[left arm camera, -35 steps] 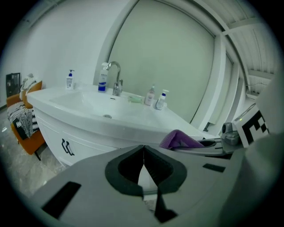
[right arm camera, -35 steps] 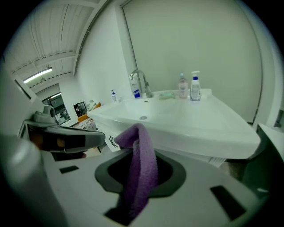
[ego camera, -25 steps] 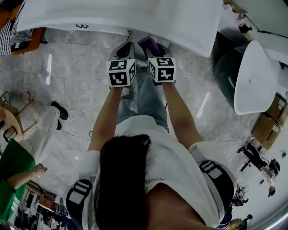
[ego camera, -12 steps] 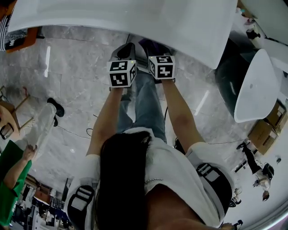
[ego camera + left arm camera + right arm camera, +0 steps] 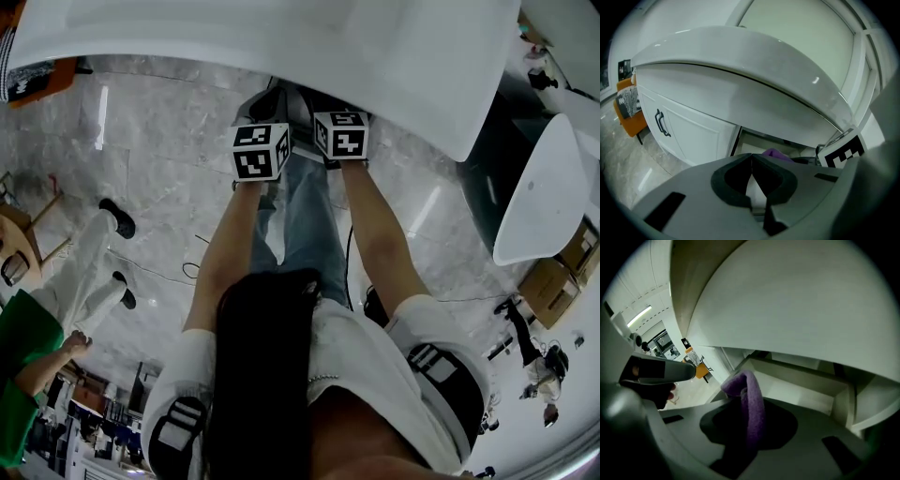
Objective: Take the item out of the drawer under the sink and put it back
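I'm starting closest in: my right gripper (image 5: 749, 430) is clamping a purple cloth (image 5: 752, 401), jaws pinched on its lower part, the free end sticking out past the tips and flopping over to the left. Its long axis is running along the jaws, straight toward the drawer (image 5: 801, 387). That drawer is standing open just ahead of and below the cloth, its pale floor bare where I'm looking, so the cloth is outside the drawer, not yet in it.

My left gripper (image 5: 751, 161) is riding beside the right one, on the drawer's left, jaws closed on each other with nothing between them. From its camera the drawer is lying ahead and off to the right, so I'm judging the right hand to be the better lined up for the put-back.

Both forearms are reaching forward and tipping down, grippers side by side at the drawer front. Above the drawer the white sink counter (image 5: 281, 37) is overhanging everything.
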Tool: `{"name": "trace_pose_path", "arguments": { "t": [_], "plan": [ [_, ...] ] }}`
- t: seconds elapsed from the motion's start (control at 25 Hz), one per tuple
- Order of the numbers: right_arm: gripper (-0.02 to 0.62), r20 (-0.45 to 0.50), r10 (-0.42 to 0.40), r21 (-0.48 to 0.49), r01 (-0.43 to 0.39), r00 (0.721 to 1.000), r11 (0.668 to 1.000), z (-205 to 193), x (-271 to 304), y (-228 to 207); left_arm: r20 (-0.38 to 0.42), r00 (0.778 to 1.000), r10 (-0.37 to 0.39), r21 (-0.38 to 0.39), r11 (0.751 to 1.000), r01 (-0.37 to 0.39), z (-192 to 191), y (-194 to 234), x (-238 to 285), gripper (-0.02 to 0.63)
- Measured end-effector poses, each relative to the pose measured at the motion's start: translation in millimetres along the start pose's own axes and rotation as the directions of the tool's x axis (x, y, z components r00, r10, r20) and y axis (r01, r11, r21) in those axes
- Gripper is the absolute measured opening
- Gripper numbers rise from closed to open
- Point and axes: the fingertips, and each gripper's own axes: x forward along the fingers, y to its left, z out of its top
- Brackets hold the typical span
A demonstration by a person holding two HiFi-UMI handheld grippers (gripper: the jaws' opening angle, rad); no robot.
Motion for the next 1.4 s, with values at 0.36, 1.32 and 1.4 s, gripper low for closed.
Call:
{"name": "trace_pose_path", "arguments": {
  "t": [0.36, 1.32, 1.4],
  "plan": [
    [0.104, -0.049, -0.003, -0.013, 0.002, 0.999, 1.0, -9.3, 15.0, -9.2, -0.015, 1.0, -0.004, -0.004, 1.0, 0.004, -4.2, 0.4, 8.4, 0.005],
    [0.298, -0.002, -0.023, 0.06, 0.023, 1.0, 0.998, -2.8, -23.3, 0.6, -0.03, 0.999, -0.025, 0.004, 1.0, 0.025, 0.3, -3.6, -8.7, 0.005],
    [0.298, 0.01, -0.023, 0.07, 0.022, 1.0, 0.997, 0.5, -34.6, 3.9, -0.024, 0.999, -0.029, 0.005, 1.0, 0.03, 3.0, -5.4, -15.4, 0.005]
  ]
}}
